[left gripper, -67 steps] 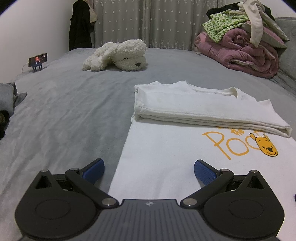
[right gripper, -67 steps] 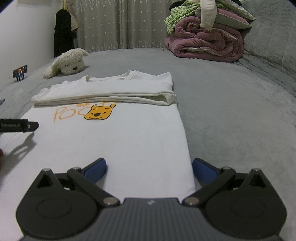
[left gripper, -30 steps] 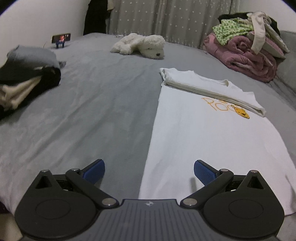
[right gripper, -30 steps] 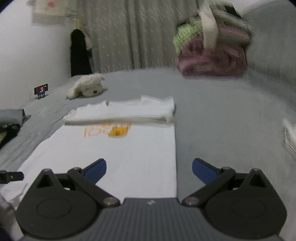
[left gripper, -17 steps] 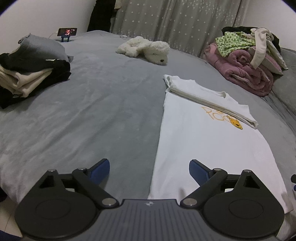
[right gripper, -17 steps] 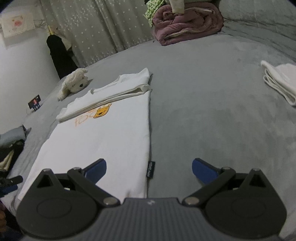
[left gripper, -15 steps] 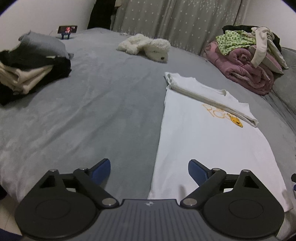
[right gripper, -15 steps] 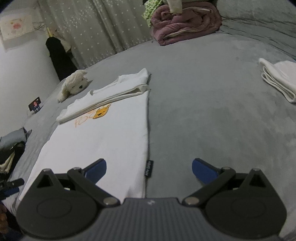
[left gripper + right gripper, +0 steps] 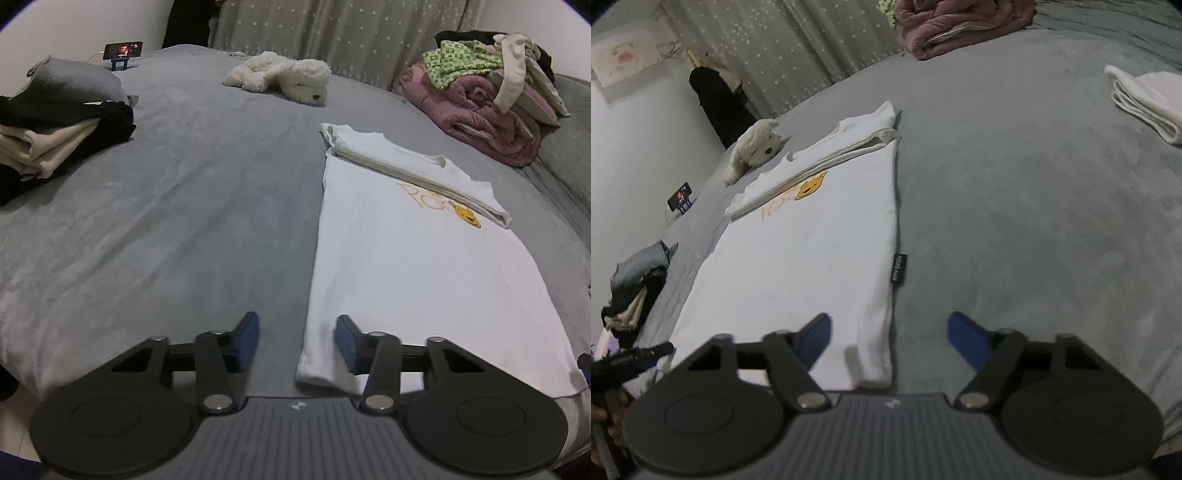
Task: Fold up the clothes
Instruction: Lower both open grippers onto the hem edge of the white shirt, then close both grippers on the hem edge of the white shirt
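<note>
I am holding the left gripper [image 9: 297,341] over the near left hem corner of the white T-shirt [image 9: 406,266]; its jaws have just been closing and are standing spread, one blue pad on the shirt's edge, the other over the bed [image 9: 166,206], nothing pinched. The right gripper [image 9: 888,338] is straddling the right hem corner, jaws also just closing, still apart around the soft cotton. The shirt is lying flat on the plush grey bed, its top folded down into a thick band above the orange print. Beyond, a fluffy white plush dog [image 9: 284,75] is lying, with a rolled pink quilt [image 9: 480,114] behind.
</note>
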Demonstrator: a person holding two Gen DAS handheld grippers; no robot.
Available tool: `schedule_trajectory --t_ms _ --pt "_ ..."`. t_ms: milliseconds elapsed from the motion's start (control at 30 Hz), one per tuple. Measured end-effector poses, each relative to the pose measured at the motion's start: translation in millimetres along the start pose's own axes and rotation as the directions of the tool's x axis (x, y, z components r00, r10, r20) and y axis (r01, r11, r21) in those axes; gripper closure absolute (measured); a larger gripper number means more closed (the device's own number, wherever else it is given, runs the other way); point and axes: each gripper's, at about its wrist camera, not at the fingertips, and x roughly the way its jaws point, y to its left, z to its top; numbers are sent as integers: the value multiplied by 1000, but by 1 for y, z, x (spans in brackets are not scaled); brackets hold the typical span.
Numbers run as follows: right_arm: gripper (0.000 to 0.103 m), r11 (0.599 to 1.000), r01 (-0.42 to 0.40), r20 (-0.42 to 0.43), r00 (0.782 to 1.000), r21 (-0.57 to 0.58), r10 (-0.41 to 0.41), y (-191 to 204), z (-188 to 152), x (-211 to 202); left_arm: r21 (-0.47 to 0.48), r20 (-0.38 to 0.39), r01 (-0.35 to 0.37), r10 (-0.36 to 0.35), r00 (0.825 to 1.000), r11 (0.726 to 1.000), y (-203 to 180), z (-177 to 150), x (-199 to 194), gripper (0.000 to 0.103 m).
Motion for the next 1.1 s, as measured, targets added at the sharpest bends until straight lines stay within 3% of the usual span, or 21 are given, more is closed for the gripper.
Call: schedule_trajectory --t_ms 67,467,533,567,633,667,700,1100 --pt "40 1000 -20 -5 1000 5 20 1 0 1 -17 -9 21 -21 1000 1000 1 1 0 79" --pt "42 999 -46 -27 999 5 46 10 -4 8 3 -25 39 -39 999 999 -4 -4 2 79" --pt "49 999 -41 -29 999 -2 41 11 -5 9 27 -23 30 -29 999 999 -8 -6 3 85" --pt "54 999 -34 -29 999 -7 34 12 -6 10 36 -25 26 -25 999 999 -10 -6 3 94" --pt "69 999 -33 -30 999 -6 33 12 -6 11 35 -29 36 -35 999 999 -9 -4 2 97" --pt "84 999 -33 -31 999 -4 33 12 -7 11 37 -28 37 -36 999 999 -9 -3 1 97" --pt "91 999 -39 -32 999 6 39 11 -7 11 40 -27 37 -36 999 999 -9 -3 -1 98" --pt "95 998 -64 43 997 -22 65 21 -11 -15 65 34 48 -50 998 997 -15 -3 -27 98"
